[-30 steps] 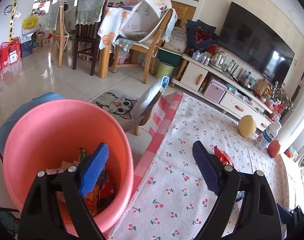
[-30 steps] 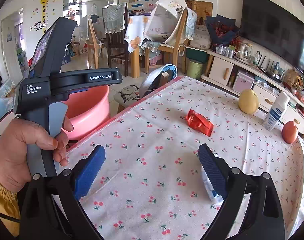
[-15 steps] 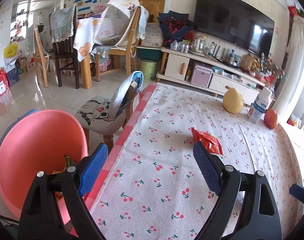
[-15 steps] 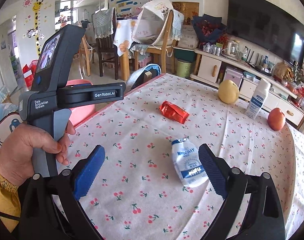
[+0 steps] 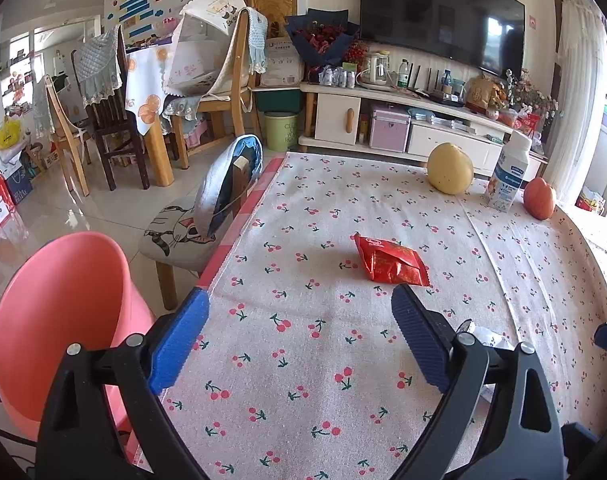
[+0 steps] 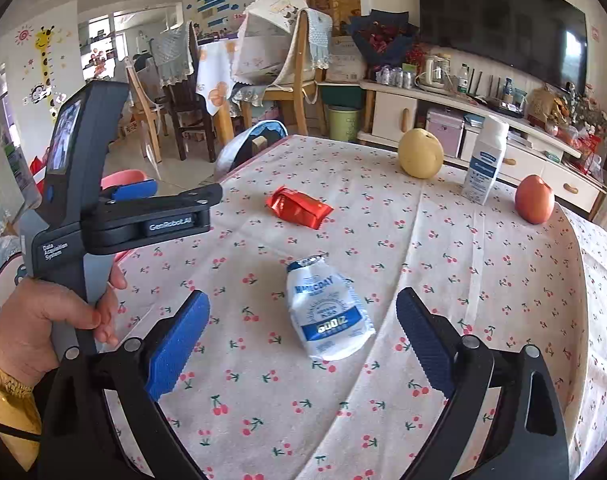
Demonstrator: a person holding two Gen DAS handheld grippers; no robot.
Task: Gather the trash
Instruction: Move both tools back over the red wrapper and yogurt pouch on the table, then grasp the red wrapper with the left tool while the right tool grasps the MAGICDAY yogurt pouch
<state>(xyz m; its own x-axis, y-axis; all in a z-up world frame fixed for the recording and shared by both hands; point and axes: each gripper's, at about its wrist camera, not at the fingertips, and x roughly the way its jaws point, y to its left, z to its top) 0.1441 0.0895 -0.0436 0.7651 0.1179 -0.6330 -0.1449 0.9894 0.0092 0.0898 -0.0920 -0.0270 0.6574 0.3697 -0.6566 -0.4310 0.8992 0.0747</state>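
A pink bin (image 5: pixel 59 320) stands beside the table (image 5: pixel 303 380). Above the cloth, the left gripper (image 5: pixel 299 340) is opening, empty, short of a red wrapper (image 5: pixel 391 262); the right gripper (image 6: pixel 303 340), wide apart, frames a flattened white pouch (image 6: pixel 327 314).

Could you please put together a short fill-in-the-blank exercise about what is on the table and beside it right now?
1. The crumpled snack wrapper on the cherry-print tablecloth is ____ in colour.
2. The white pouch lies in front of the open ____ gripper.
3. The white carton stands between the yellow pomelo and the ____.
4. Beside the table stands a ____ plastic bin.

Missing words: red; right; apple; pink
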